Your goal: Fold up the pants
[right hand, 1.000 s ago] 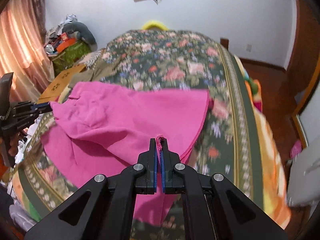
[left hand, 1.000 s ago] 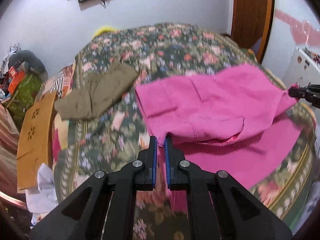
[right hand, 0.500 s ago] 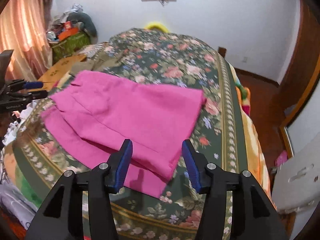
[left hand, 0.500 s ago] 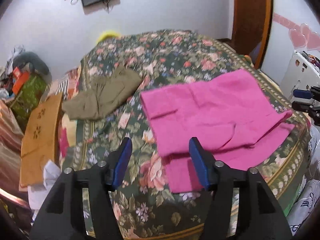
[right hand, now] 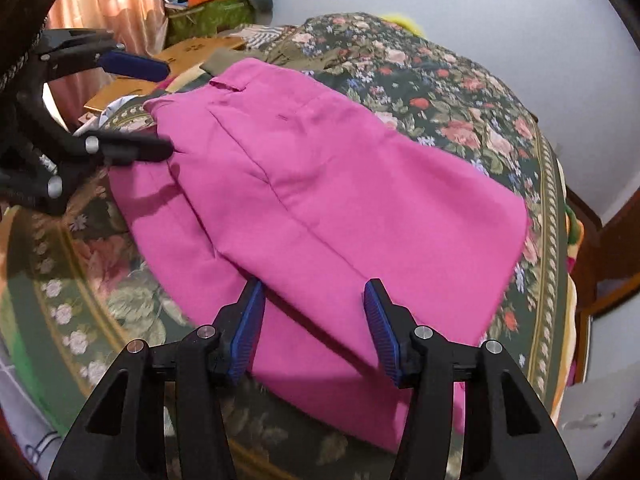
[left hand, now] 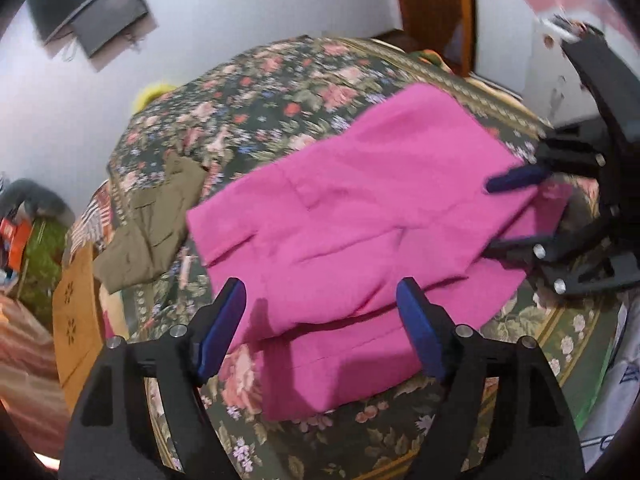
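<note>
Ahead of both grippers, the pink pants [left hand: 360,216] lie folded on the floral bedspread [left hand: 280,80]. A second ago each gripper was pinched on a pant edge; now the left gripper [left hand: 320,332] is still opening, fabric beneath but not gripped, and the right gripper [right hand: 316,328] stands spread and empty. Olive trousers [left hand: 152,228] lie beyond the left gripper's left finger, before a white wall [left hand: 240,8].

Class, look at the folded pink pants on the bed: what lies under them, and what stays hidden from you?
Under the pink pants lies the floral bedspread, showing all around them. A lower pink layer sticks out along the near edge. Whatever the bedspread carries beneath the pants is covered.
</note>
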A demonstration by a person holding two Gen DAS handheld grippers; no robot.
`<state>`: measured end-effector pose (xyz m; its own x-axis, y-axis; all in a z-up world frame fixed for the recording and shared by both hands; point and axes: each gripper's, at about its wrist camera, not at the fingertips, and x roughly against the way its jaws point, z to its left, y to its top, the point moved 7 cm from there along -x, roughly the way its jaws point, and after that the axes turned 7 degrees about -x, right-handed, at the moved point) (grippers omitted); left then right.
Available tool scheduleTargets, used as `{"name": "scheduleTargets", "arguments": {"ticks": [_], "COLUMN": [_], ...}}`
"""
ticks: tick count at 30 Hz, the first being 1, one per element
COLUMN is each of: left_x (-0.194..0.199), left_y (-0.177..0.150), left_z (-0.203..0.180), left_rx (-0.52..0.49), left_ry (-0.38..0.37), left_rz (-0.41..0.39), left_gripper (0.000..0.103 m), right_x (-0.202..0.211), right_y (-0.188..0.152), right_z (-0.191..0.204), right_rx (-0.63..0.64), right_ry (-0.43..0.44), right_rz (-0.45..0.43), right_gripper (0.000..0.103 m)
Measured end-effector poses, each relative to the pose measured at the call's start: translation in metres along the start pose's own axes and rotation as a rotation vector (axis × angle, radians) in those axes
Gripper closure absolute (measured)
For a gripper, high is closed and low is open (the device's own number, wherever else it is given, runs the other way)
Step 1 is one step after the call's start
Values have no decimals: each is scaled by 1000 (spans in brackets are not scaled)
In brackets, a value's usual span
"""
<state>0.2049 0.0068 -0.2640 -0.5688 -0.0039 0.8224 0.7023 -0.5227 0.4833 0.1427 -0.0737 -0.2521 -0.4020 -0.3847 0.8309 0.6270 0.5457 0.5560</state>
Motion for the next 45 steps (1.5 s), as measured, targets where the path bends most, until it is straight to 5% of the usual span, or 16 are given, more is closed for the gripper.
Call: {"name": "scheduleTargets", "arguments": {"ticks": [3, 6, 10, 16, 19, 31, 33, 37, 42, 45], "left_x": [-10, -19, -25, -15, 0, 7, 11, 28, 58, 59], "left_y": [-3, -5, -4, 0, 0, -22, -26, -32, -23, -14], "left_z": [-8, -12, -10, 3, 5, -27, -29, -28, -3, 13], "left_rx": [-35, -56, -49, 29, 77, 92, 86, 73, 156, 232], "left_ry": [-21, -2, -18, -28, -60, -132, -137, -150, -143, -142], "left_rz": [23, 42, 53, 35, 2, 34, 41, 27, -69, -87], "left_gripper": [25, 25, 27, 80, 86, 86, 79, 45, 42, 42], "right_x": [-4, -7, 1, 21, 29, 34, 33, 46, 74, 83], "right_y": [3, 7, 11, 16, 13, -20, -27, -32, -20, -3], "right_z": [-6, -12, -19, -18, -14, -13, -12, -16, -26, -29], "right_rx": [-35, -64, -126, -126, -107, -118, -111, -139, -216, -251], "right_ry": [30, 47, 82, 85, 79, 49, 29, 31, 65, 75], "right_rz": [8, 12, -26, -71, -80, -25, -10, 13, -53, -109], "right_gripper": [58, 90, 96, 98, 98, 98, 97, 92, 68, 68]}}
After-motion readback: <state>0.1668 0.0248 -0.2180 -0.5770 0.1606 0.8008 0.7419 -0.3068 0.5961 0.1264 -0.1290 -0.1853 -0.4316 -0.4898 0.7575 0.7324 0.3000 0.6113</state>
